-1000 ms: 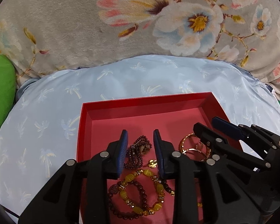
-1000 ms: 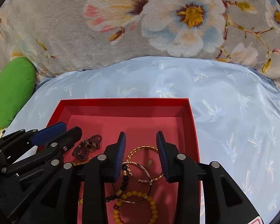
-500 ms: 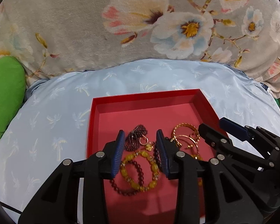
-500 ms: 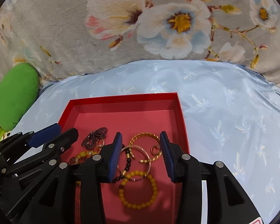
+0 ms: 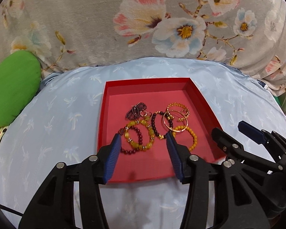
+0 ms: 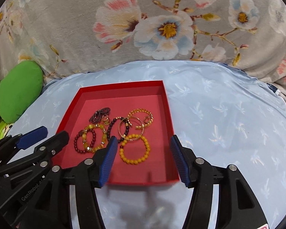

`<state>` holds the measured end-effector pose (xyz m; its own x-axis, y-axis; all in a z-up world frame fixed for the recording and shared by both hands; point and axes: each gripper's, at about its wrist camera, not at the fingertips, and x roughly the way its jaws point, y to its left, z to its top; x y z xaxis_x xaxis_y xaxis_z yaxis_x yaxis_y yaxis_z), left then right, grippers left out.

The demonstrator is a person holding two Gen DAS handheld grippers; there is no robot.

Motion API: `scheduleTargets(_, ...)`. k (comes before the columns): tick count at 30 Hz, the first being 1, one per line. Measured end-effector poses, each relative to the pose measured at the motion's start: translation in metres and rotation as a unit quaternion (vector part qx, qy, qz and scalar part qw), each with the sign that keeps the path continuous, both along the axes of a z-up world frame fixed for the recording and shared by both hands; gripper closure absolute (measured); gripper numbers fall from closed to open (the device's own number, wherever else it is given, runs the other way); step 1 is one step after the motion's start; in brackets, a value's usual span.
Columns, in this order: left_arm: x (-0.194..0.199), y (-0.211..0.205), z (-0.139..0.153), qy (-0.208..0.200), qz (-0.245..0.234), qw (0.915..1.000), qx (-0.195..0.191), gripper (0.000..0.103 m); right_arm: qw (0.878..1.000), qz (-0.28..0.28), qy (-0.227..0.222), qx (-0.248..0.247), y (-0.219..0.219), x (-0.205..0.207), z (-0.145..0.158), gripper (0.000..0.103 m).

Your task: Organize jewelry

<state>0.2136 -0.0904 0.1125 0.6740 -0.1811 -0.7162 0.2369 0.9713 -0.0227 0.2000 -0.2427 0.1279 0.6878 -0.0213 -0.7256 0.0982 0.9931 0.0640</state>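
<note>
I see my left tool [image 5: 144, 141] and my right tool [image 6: 144, 142] above the near part of the red tray [image 5: 200, 97]. Both are opening their jaws and nothing is between them. The jewelry lies inside the tray: a yellow bead bracelet [image 6: 135, 149], a dark red bracelet [image 5: 137, 143] and gold bangles [image 5: 178, 112]. The tray rests on a light blue pillow [image 5: 53, 118].

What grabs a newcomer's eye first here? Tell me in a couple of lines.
The red tray in the middle of the pale blue cushion, with a tangle of bead bracelets and gold bangles lying in it. Behind it hangs a grey blanket with big flowers, and a bright green pillow sits at the left edge.
</note>
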Motion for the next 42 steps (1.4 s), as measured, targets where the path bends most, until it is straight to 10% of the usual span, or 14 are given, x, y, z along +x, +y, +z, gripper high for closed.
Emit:
scheduleTargets(14,-0.041,0.009,-0.013,-0.002,0.029,0.9996,0.004,0.016,0.999,-0.033,0.018,-0.004,-0.018,-0.046,-0.019,0.020)
scheduleTargets(42,-0.066,0.021,-0.025,-0.012,0.045,0.9988,0.017,0.008,0.999,-0.041,0.029,-0.013,-0.015,-0.068,-0.035,0.007)
